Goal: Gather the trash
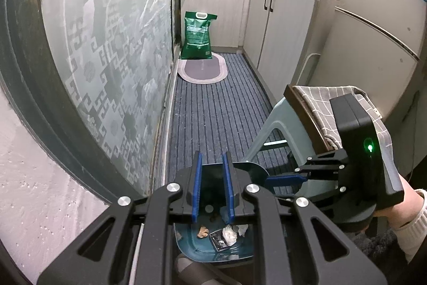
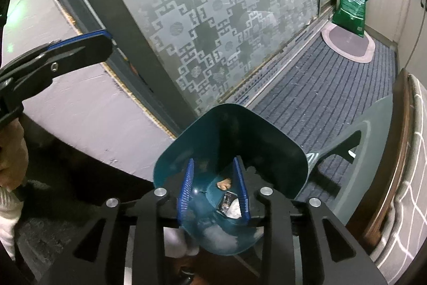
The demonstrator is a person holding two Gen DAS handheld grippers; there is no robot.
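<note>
narrow kitchen floor, a teal pan of trash between two hand-held grippers.

striped carpet [image 1: 213,111] runs to the far cupboards, with a frosted glass door [image 1: 106,44] on the left and a stool [image 1: 269,124] on the right. the pan [image 2: 240,130] sits near, tall back upright, and already holds a peel [image 1: 202,231], a wrapper [image 1: 218,241] and crumpled paper [image 1: 230,233]. the right gripper [image 2: 213,162] is over the pan's mouth, jaws part way apart. one pad is by the left wall, and i cannot tell if the pads press it. the left gripper [image 1: 213,159] hangs above and left of the pan, jaws a narrow gap apart and empty. likely best: keep the pan level and its back up so nothing spills, and grip its wall squarely before any lift.
</note>
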